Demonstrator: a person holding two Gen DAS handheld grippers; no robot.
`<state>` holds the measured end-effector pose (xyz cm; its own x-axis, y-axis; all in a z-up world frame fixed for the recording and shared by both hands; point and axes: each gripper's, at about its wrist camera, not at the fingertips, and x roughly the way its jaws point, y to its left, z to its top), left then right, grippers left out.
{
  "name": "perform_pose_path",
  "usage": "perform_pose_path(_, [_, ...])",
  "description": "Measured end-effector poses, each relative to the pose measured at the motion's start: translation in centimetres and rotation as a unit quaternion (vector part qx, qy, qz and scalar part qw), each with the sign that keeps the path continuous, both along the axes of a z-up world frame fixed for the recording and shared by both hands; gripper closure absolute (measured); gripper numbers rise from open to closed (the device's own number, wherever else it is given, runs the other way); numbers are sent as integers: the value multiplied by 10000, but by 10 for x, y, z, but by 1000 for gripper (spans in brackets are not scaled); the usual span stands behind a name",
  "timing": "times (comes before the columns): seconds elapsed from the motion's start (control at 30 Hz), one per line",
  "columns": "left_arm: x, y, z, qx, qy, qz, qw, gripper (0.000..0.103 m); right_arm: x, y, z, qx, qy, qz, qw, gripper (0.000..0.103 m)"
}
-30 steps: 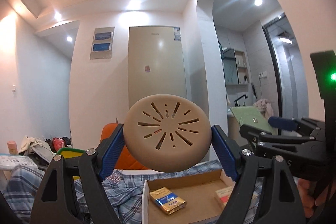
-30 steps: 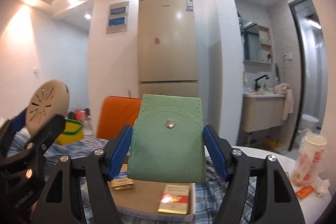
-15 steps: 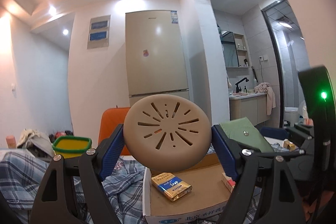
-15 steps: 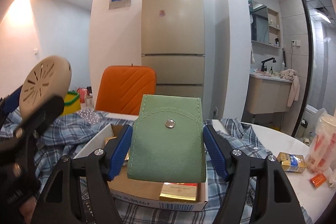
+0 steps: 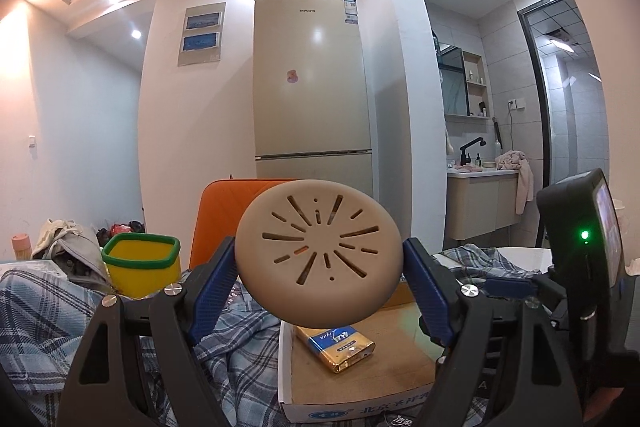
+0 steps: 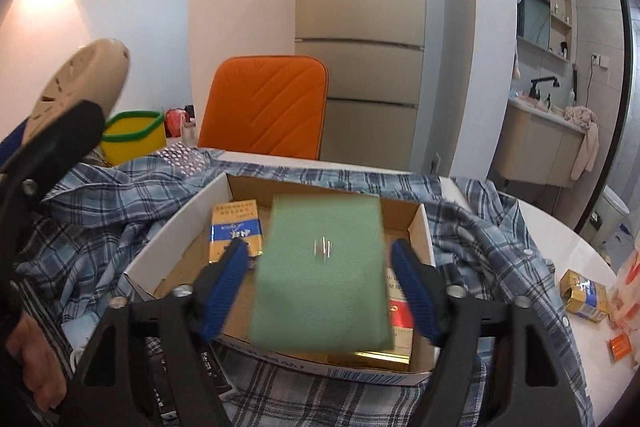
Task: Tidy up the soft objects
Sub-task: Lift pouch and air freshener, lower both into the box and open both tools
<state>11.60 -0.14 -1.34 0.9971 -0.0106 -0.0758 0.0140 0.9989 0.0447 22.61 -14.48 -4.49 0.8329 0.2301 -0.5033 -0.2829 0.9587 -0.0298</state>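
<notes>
Directly below the right gripper (image 6: 320, 267), an open cardboard box (image 6: 424, 227) sits on a blue plaid shirt (image 6: 100, 211) spread over a white table (image 6: 576, 251). A green snap pouch (image 6: 322, 275) shows between the blue pads, blurred, with a gap visible on each side, so the right claw looks released and the pouch appears loose over the box. Its long axis runs near to far, lined up with the box. A blue and gold packet (image 6: 236, 227) lies flat in the box's far left part, just beside the pouch.

To the left, the left gripper (image 5: 319, 263) stays out of the box, raised above the shirt. It is clenched on a beige round pad (image 5: 319, 259) with slits, held upright on edge, face toward the camera. From that view the box lies low and to the right, near the claw. Judging from this, the pad's route to the box is down and rightward, and it would need tilting flat to lie inside. A yellow bin (image 5: 141, 263) with a green rim stands far left.
</notes>
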Motion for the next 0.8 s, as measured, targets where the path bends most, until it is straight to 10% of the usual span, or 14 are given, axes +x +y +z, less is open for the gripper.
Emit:
perform_pose_path(0.67, [34,-8,-11,130,993,-283,9946,22,-29,-61,23,858,-704,-1149,9872,18])
perform_pose_path(0.8, [27,-12,-10,248,868,-259,9956,0,-32,-60,25,923,-818,-1116,9861,18])
